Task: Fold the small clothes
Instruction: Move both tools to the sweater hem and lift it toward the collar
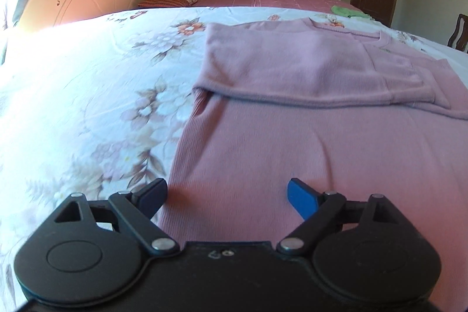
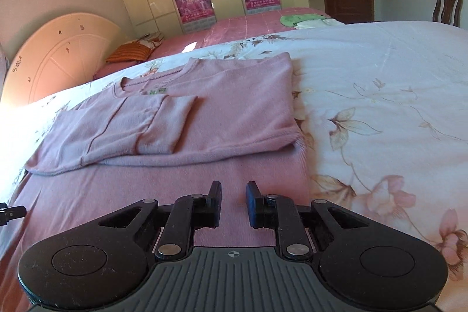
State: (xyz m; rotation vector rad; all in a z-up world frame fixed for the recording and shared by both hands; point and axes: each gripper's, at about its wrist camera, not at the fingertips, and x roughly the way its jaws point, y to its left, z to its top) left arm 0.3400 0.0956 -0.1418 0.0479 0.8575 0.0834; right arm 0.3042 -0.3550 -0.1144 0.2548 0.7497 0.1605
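Both grippers hovering over the near hem of the pink sweater (image 1: pixel 307 142), sleeves already folded in.

The sweater is lying flat on the floral bed (image 1: pixel 96 95), its long axis running from the jaws away to the far collar. The left gripper (image 1: pixel 227 199) is sitting wide open over the near left edge, holding nothing; the right gripper (image 2: pixel 233 202) is showing only a narrow gap, nothing pinched between, over the near right edge. Each side edge is lying just outside its gripper, with bare quilt all around for lifting the hem forward.
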